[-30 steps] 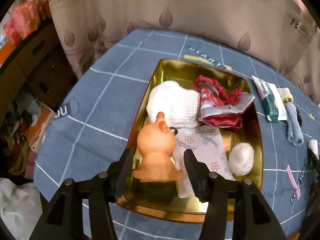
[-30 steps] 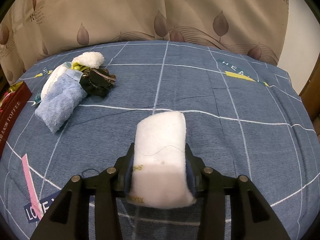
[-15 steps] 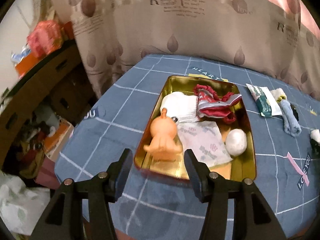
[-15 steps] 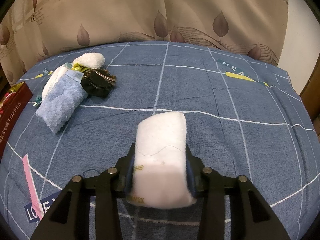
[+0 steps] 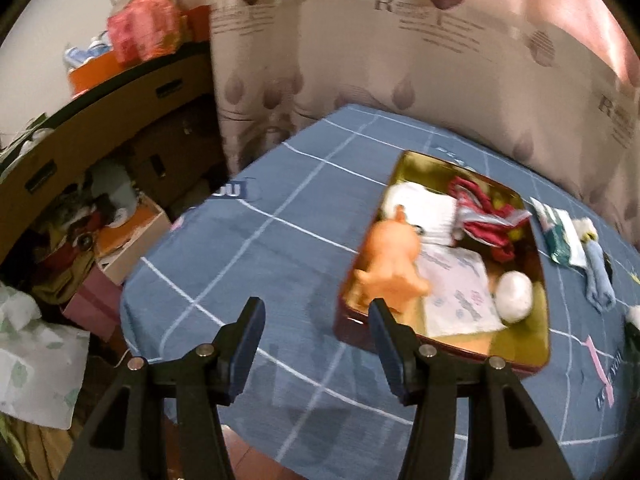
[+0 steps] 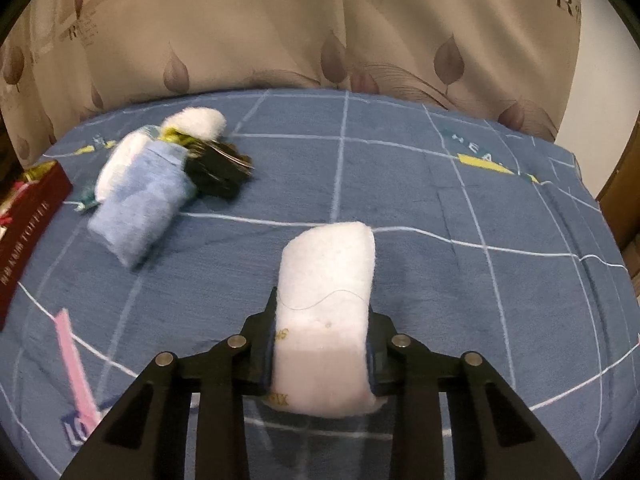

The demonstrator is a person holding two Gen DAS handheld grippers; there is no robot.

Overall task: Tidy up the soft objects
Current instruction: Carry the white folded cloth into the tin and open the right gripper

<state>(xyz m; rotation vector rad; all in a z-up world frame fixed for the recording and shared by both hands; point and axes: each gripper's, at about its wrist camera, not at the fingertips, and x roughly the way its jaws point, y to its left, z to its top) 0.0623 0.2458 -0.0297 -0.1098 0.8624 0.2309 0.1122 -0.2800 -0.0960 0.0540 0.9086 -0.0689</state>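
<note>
white roll in right gripper, tin off to the left

left wrist: left gripper (image 5: pixel 316 316) wide, empty; gold tin (image 5: pixel 536 354) ahead and right of it on the bench (image 5: pixel 248 248).

right wrist: right gripper (image 6: pixel 322 340) closing on the white towel roll (image 6: pixel 326 304), long axis running away from the gripper; roll probably touching the bench.

Left tool (image 5: pixel 316 316) agape, empty; right tool (image 6: pixel 322 344) jaws closing, pads pressing.

Blue cloth (image 6: pixel 400 184) gridded in white. Beige curtain (image 6: pixel 280 28) with brown leaves. Gold-lined, maroon-sided tin (image 5: pixel 520 362). Orange toy (image 5: pixel 390 260). White roll (image 6: pixel 326 300). Pale blue towel (image 6: pixel 140 212). Black tongs (image 6: pixel 322 344).
</note>
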